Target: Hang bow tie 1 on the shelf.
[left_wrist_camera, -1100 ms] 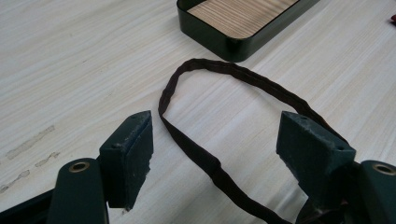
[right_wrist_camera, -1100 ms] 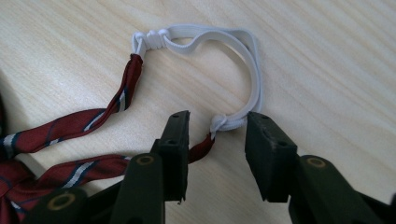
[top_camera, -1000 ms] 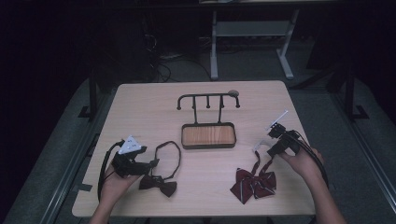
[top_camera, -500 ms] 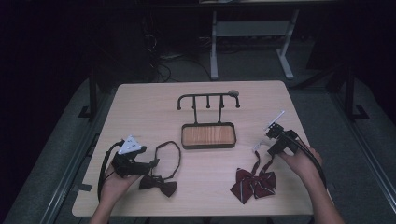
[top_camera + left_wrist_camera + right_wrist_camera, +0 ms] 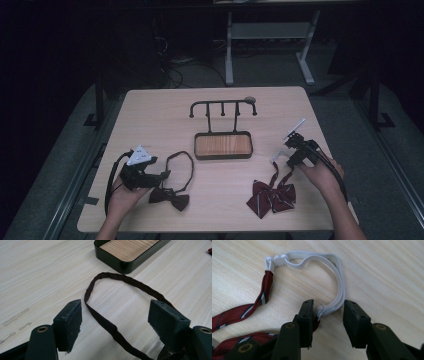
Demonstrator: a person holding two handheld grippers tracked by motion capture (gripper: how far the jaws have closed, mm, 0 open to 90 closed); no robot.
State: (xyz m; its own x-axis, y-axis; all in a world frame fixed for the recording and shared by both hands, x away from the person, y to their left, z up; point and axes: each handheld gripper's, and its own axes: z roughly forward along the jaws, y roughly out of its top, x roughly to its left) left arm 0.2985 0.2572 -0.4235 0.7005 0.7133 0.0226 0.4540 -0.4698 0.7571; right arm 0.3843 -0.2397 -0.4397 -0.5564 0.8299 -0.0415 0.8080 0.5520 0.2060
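Little has shifted: right tool (image 5: 328, 315) half-open around white elastic loop (image 5: 337, 277), left tool (image 5: 115, 320) wide.

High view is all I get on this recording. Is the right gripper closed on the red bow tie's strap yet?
Observer: No. In the right gripper view the right gripper stands open, with the white elastic loop passing between its jaws.
Operator: And the left one?
Observer: The left gripper is open too, with the dark strap of the dark bow tie lying on the table between the jaws.
Operator: What joins the elastic to the red bow tie?
Observer: A white knot ties it to the striped red band.
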